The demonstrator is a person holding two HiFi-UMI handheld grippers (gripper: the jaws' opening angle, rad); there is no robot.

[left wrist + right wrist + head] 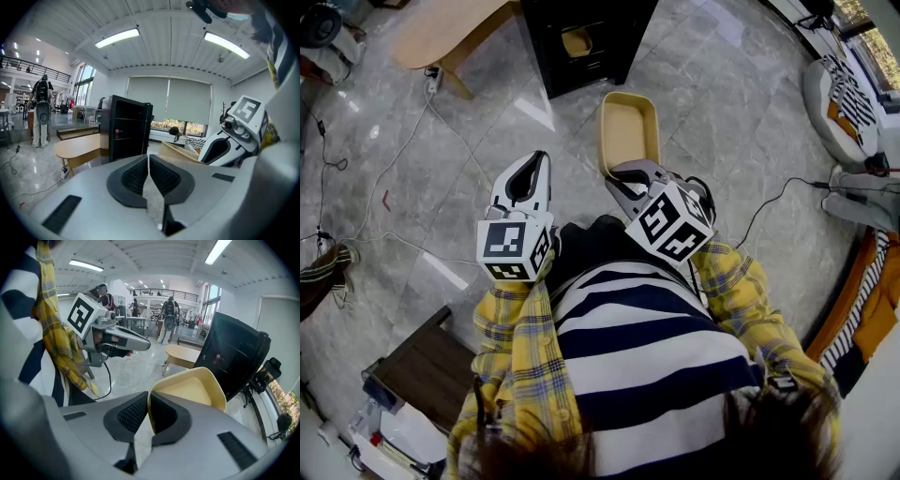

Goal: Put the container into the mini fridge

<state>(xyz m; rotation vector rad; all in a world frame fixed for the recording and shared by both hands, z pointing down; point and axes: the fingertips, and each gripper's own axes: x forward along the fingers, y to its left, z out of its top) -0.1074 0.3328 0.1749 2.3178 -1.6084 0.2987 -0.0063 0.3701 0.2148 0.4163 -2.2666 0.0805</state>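
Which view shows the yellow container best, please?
The head view: the container shows nearly whole from above. The right gripper view shows its wall pinched in the right tongs; the left gripper view, only an edge.

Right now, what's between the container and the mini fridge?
Nothing: only bare floor separates the container from the mini fridge, seen in the head view.

gap: bare floor [567,98] is left between container [628,127] and mini fridge [586,42] | left flank: fridge is closely bordered by wooden table [450,33] | floor at left and right: crossed by cables [389,171], all well apart from the container
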